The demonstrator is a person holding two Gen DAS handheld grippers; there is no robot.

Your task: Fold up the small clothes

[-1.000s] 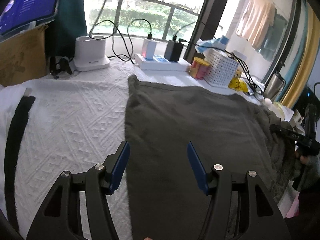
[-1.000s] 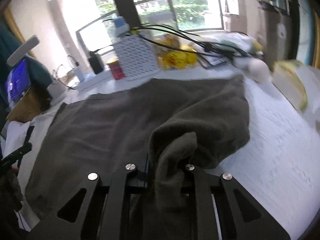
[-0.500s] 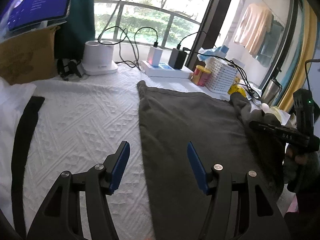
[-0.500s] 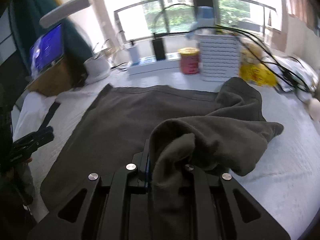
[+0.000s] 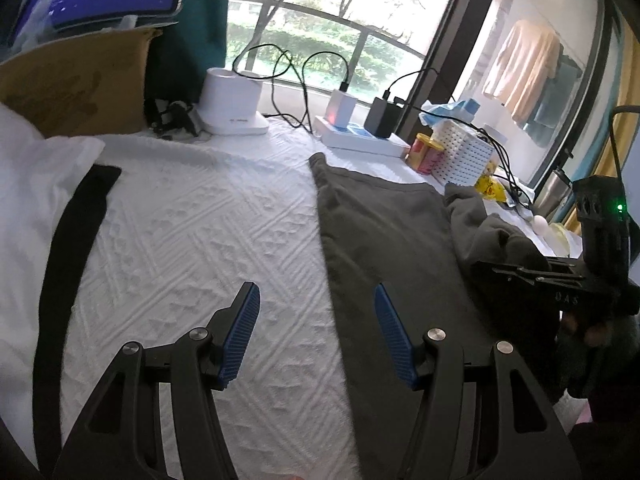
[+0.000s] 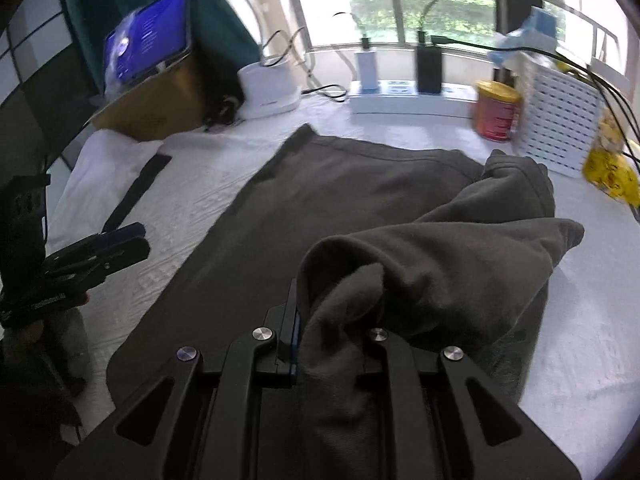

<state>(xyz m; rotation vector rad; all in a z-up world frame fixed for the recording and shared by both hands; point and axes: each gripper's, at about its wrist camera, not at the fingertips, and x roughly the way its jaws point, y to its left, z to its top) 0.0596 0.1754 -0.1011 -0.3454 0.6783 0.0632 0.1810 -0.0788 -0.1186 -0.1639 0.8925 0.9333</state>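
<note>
White textured bedspread by a window. Right gripper: clenched on a bunched fold of the grey garment, lifted over the flat part spread on the bedspread. Left gripper: jaws spread wide, empty, above the garment's left edge. Beyond: white perforated basket, red tin, power strip, tablet screen.
</note>
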